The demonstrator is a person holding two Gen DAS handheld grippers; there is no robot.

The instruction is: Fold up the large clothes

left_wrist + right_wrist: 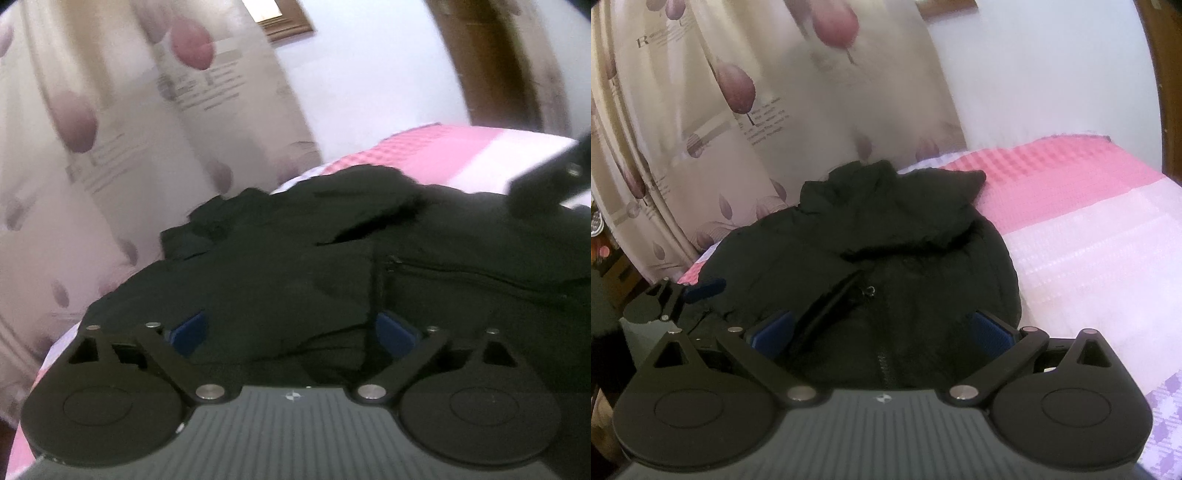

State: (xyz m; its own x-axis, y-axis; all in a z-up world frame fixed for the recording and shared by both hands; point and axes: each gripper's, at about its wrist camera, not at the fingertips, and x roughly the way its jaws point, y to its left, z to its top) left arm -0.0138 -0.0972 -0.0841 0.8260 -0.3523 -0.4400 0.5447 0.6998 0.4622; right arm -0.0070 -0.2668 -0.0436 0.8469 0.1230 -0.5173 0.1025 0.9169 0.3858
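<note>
— Jacket [886, 258] — black, matte, rumpled, zip down the front — lay on the pink-and-white waffle-textured bedspread [1071, 236], hood towards the tulip-print curtain [701, 110].

— And the claws?

— Left gripper [291, 332] and right gripper [882, 332] both spread wide over the cloth, blue pads gripping nothing. Only the right view showed open bedspread beside the jacket's rounded edge.

Ahead of me hangs a cream curtain printed with mauve tulip shapes and small grey lettering [738, 110]. Beside it runs a plain pale bluish-white wall [369, 74], with a dark wooden frame [280, 22] high up. The bed [1089, 229] under my view wears a pink and white waffle-textured cover.
</note>
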